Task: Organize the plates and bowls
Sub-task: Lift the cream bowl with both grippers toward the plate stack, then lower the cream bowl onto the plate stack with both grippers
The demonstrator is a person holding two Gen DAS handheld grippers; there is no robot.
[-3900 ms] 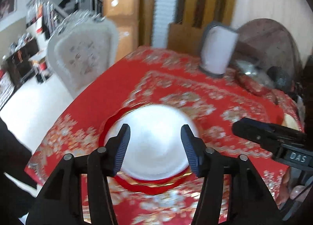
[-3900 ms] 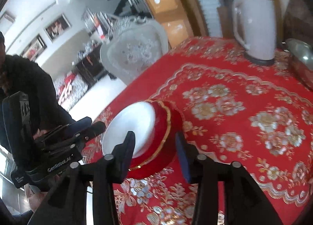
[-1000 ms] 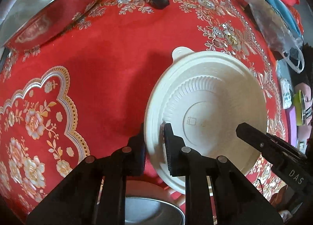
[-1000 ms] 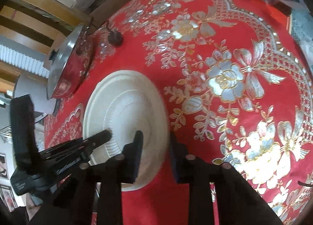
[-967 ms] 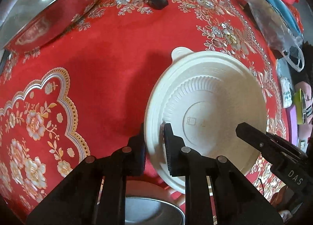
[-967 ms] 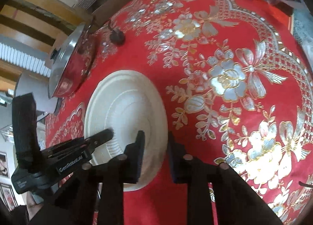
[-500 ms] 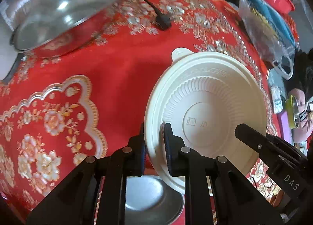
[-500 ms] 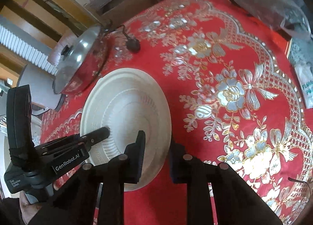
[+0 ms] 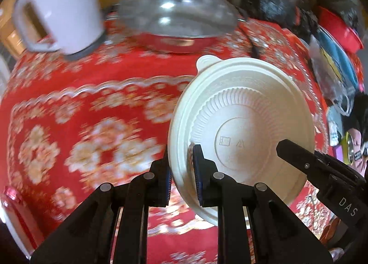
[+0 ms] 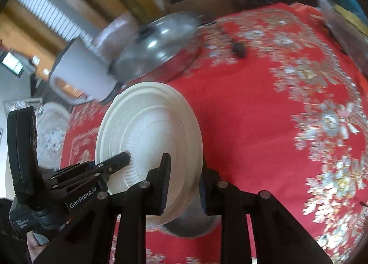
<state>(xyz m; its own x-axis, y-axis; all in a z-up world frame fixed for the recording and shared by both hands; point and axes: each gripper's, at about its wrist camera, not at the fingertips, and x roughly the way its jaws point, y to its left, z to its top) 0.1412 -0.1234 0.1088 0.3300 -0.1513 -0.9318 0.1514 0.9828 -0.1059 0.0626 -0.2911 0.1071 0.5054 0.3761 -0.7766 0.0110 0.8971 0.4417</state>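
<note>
Over the table: the white plate (image 9: 241,126) is held up in the air above the red cloth (image 9: 92,103), tipped on its side.
Plate edges: one edge sits in the left gripper (image 9: 181,172), the other edge in the right gripper (image 10: 182,183).
Left gripper jaws: nearly together, pinching the plate's rim from both sides.
Right gripper jaws: narrow, one finger on each side of the rim; they have just been opening a little, and I cannot tell if the pads press on it.
Room to move: the cloth beside the plate is bare, with only its gold flowers.
Under the plate: a round metal bowl (image 10: 191,225) peeks out below the lower rim; what is in it is hidden.
Farther back: a metal pot with a lid (image 9: 177,22) stands near the white kettle (image 9: 59,9).
Far side: a red bowl (image 9: 338,29) and plastic bags (image 9: 331,73) crowd the table's edge.
</note>
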